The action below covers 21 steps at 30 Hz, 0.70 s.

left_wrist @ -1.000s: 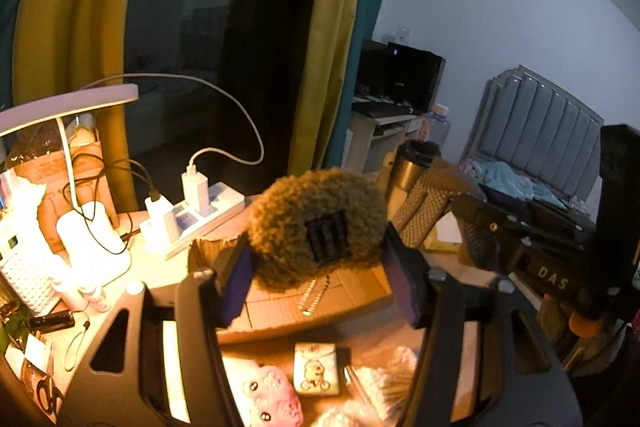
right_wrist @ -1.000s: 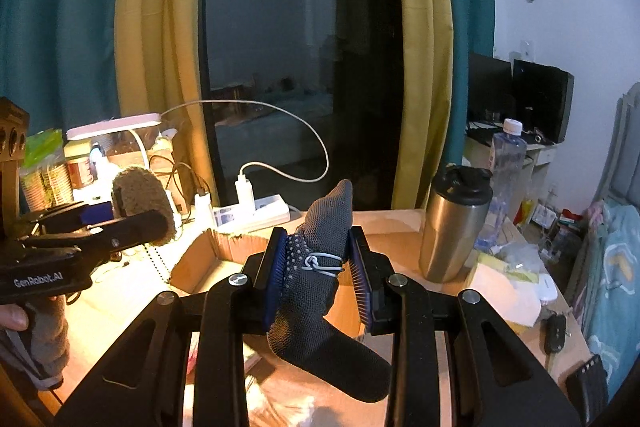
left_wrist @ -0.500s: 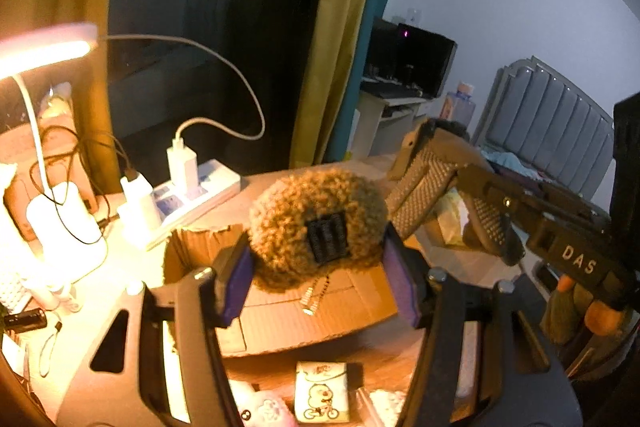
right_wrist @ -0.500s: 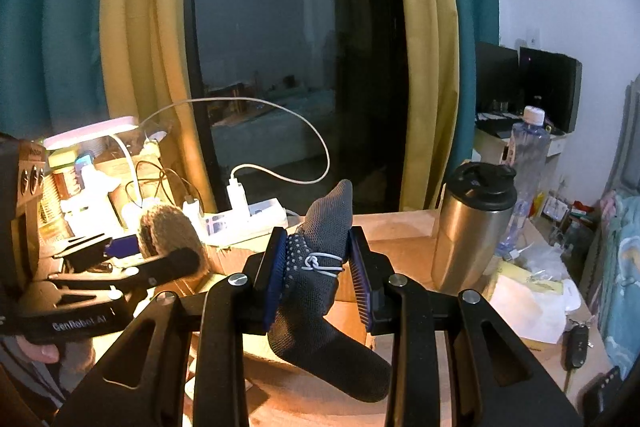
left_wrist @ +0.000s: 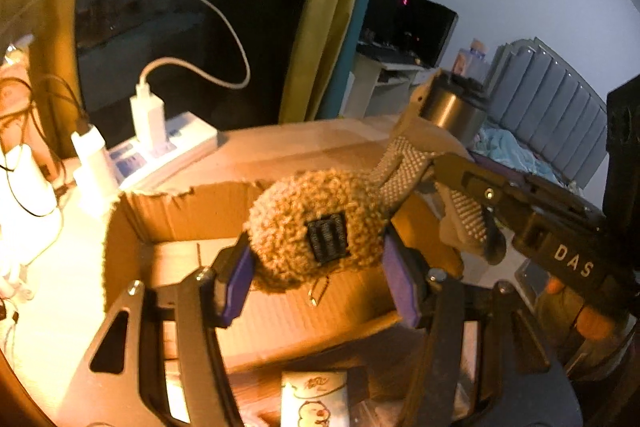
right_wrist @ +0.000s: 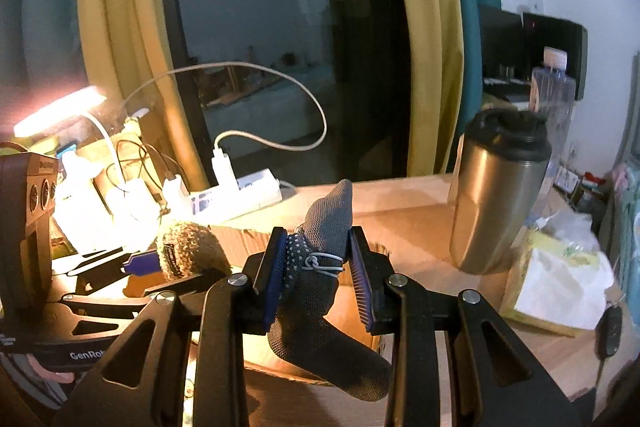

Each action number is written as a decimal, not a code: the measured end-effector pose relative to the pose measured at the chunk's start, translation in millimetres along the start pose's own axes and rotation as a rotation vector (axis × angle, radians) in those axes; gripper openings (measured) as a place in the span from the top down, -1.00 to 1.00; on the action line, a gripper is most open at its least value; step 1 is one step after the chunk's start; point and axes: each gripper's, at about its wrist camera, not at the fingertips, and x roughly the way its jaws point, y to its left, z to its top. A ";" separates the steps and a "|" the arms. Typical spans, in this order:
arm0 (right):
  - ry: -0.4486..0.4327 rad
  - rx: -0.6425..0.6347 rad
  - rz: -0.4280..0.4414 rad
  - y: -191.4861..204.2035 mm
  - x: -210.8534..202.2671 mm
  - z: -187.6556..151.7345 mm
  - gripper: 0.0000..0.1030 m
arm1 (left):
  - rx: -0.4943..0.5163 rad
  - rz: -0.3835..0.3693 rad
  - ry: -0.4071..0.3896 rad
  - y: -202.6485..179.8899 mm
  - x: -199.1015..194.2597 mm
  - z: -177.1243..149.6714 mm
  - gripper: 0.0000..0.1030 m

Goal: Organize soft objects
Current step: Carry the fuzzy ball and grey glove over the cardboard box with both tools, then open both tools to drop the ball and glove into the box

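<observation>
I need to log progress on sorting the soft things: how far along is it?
Nothing shows as done yet: the open cardboard box has only bare floor in sight. In hand: the left hand-held gripper clamps a fuzzy brown plush pouch and the right hand-held gripper a grey knit glove, both over the box. Left: release them.

left gripper (left_wrist: 316, 259) clamped, right gripper (right_wrist: 320, 275) clamped, both tilted downward

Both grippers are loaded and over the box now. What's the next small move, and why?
Probably lower the left gripper a little further into the cardboard box and open it. It is clamped on the brown fuzzy pouch, which hangs above the box's bare floor. The right gripper, clamped on the grey sock, sits close alongside, so releasing one at a time seems safer.
</observation>
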 end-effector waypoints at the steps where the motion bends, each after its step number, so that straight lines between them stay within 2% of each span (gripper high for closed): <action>1: 0.009 0.004 0.001 -0.5 3.5 -1.6 0.36 | 0.000 -0.003 0.009 -1.0 4.1 -1.8 -0.16; 21: 0.102 0.038 -0.004 -12.8 39.6 -35.0 0.35 | 0.005 -0.044 0.143 -6.4 56.9 -19.1 -0.18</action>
